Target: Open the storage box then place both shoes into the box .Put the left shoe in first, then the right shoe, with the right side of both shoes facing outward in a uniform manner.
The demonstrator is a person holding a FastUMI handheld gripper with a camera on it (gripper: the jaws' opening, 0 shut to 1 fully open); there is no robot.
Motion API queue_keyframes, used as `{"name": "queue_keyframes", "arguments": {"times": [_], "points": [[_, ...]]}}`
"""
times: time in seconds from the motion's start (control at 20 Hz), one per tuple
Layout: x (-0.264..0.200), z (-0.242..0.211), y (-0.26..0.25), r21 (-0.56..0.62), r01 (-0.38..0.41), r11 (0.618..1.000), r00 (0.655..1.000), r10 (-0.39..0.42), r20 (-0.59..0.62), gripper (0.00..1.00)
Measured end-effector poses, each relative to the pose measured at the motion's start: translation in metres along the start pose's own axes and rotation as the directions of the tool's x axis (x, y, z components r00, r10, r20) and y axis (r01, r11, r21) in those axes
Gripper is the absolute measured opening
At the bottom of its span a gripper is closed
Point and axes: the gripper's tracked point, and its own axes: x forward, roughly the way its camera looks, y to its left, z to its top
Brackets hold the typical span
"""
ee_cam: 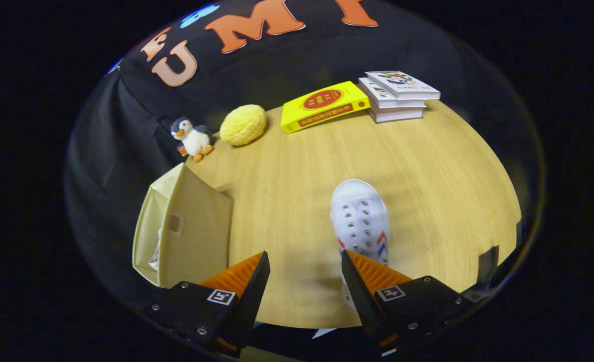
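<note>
Fingers [304,274] apart, shoe [360,221] just ahead

Bright, evenly lit table [302,201]; soft shadows, fisheye bending near edges.

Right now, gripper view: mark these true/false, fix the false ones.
1. The gripper is open with bare table between its fingers. True.
2. The white shoe lies inside the storage box. False: it lies on the table, just ahead of one finger.
3. The yellow book leans against the stack of white books. True.
4. The penguin toy sits on top of the books. False: it stands on the table beside the yellow plush ball.
</note>
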Motion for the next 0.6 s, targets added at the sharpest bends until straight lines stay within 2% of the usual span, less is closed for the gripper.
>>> {"name": "queue_keyframes", "arguments": {"times": [0.2, 0.4, 0.55, 0.6], "points": [[0.007, -0.016, -0.059, -0.079, 0.117, 0.99, 0.993, -0.117, 0.002, 0.86], [0.026, -0.028, -0.078, -0.199, 0.151, 0.968, 0.988, -0.151, 0.014, 0.78], [0.043, -0.026, -0.087, -0.316, 0.201, 0.927, 0.979, -0.185, 0.082, 0.73], [0.049, -0.025, -0.083, -0.325, 0.209, 0.922, 0.977, -0.182, 0.11, 0.67]]}}
